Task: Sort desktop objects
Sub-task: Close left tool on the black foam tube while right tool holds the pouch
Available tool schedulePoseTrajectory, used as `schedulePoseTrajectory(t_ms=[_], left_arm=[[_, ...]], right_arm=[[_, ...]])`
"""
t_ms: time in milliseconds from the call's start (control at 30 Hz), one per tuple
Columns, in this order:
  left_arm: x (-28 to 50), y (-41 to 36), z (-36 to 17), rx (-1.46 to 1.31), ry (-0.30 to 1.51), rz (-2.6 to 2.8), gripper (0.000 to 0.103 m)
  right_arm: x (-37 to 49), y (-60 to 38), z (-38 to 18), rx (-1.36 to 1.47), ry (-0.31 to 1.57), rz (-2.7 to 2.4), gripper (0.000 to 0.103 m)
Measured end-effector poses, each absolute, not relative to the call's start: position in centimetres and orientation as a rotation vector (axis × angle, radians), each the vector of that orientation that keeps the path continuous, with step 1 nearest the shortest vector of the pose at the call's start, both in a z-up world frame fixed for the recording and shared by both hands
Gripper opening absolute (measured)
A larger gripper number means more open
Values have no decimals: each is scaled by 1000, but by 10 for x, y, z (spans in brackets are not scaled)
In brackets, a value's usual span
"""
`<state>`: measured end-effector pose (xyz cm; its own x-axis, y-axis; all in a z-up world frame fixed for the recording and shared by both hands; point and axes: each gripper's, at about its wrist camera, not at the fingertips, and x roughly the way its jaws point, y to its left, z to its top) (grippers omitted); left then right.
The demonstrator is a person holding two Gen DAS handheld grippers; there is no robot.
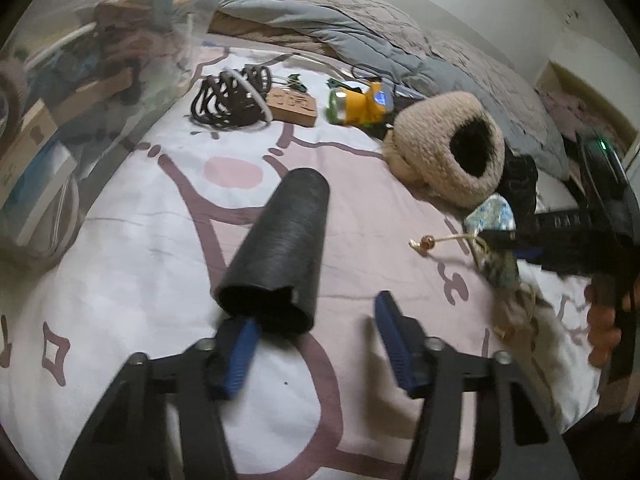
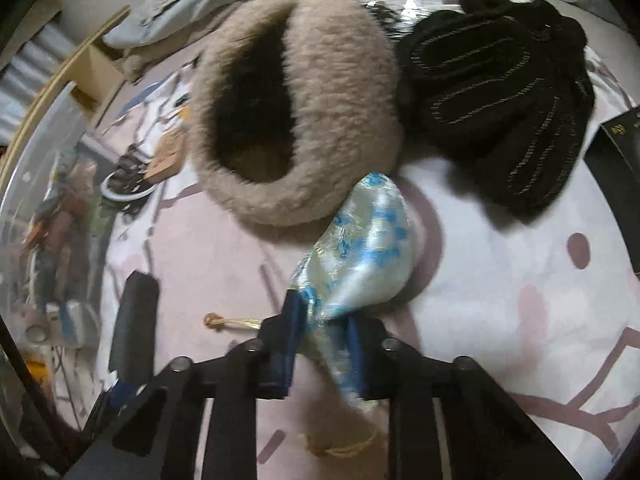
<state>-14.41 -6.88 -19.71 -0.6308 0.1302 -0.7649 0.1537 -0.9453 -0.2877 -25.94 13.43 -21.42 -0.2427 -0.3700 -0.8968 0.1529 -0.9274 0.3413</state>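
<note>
On a bed spread with a pink-and-white patterned sheet (image 1: 132,264), the right gripper (image 2: 320,344) pinches a blue brocade pouch (image 2: 360,256) just below a fuzzy beige hat (image 2: 296,112) — best lifted straight up, cord trailing clear. The left gripper (image 1: 316,340), angled down, stands half-spread, one finger slipped inside a black tube (image 1: 280,248) — not yet pinched.

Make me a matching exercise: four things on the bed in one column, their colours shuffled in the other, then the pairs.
Things:
1. tube
2. fuzzy hat
3. pouch
4. toy

Colours:
A. yellow
B. light blue and white
C. black
D. beige

Pairs: 1-C, 2-D, 3-B, 4-A
</note>
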Motion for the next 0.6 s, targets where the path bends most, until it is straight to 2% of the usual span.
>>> schedulePoseTrajectory(t_ms=[133, 200, 300, 333, 600], left_arm=[[-144, -71, -197, 1338, 542, -2778, 34], [-145, -70, -197, 1335, 530, -2786, 32], [-146, -69, -196, 1316, 503, -2792, 17], [-147, -69, -196, 1314, 501, -2793, 15], [-159, -74, -199, 1279, 538, -2803, 15]], right_arm=[[-255, 125, -211, 1646, -216, -2177, 18], [-254, 115, -210, 1632, -204, -2162, 18], [-250, 108, -207, 1613, -202, -2138, 17], [-249, 107, -207, 1607, -201, -2132, 17], [-247, 107, -206, 1597, -201, -2121, 17]])
